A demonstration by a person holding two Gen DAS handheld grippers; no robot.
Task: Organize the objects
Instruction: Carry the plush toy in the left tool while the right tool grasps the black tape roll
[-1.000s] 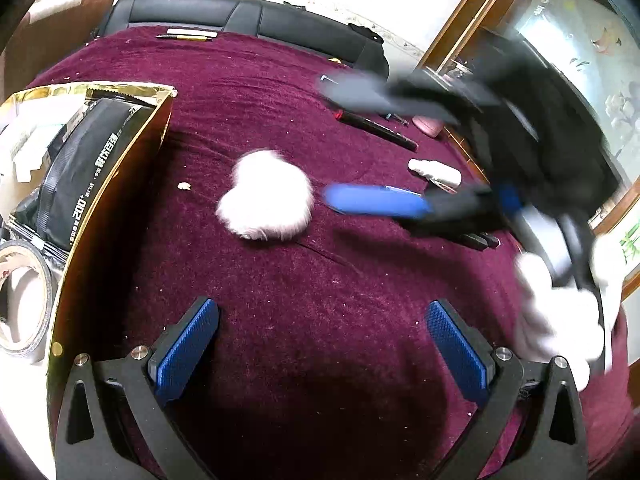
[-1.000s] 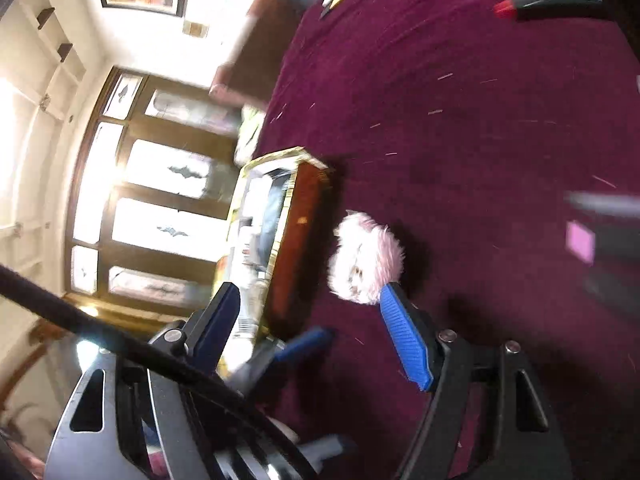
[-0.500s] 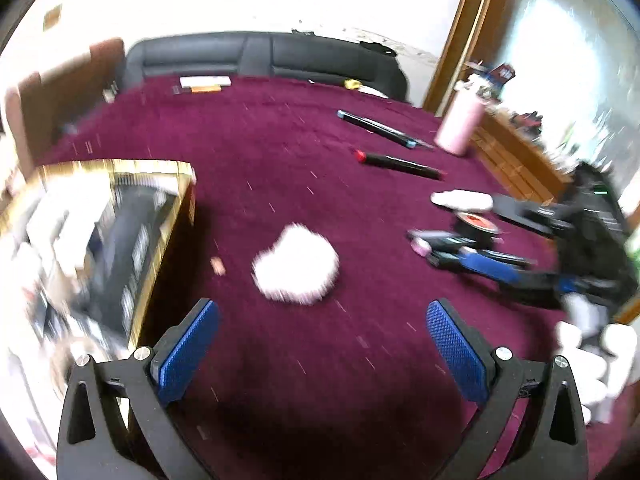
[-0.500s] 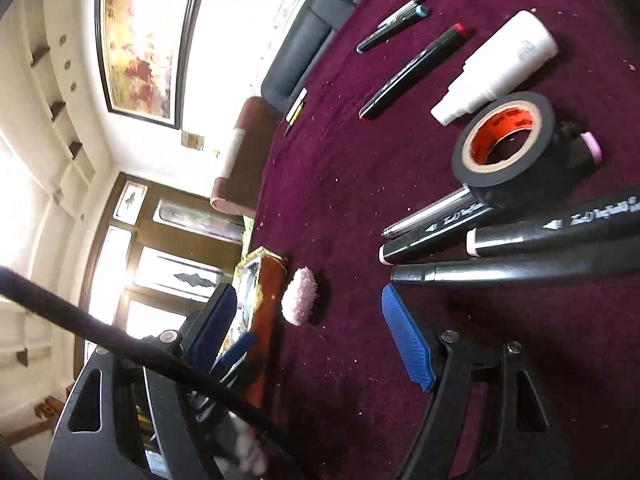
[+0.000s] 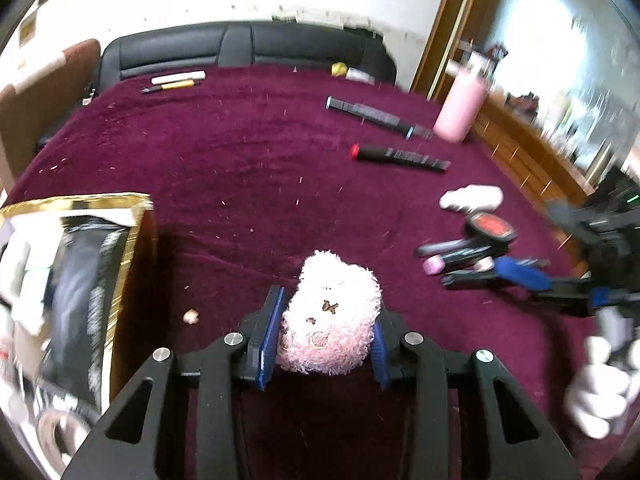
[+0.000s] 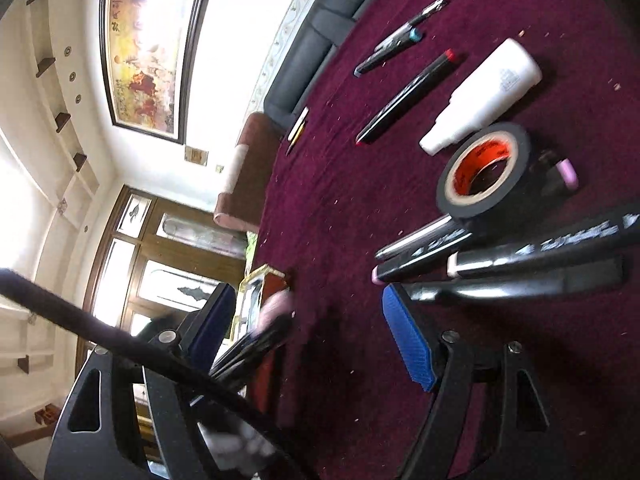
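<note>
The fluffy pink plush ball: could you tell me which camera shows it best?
The left wrist view: the fluffy pink plush ball sits centred and sharp between the closing left gripper's blue pads. The right wrist view shows only a blurred pink smudge.

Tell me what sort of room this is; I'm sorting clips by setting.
Probably a home living room: a framed painting hangs on the wall, a black sofa stands behind a table under a maroon cloth, and wood-framed glass doors close one side.

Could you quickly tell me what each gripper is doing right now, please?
Left gripper: jaws closing, pads pressing on the pink fluffy toy.
Right gripper: open, holding nothing, beside the black markers.
</note>
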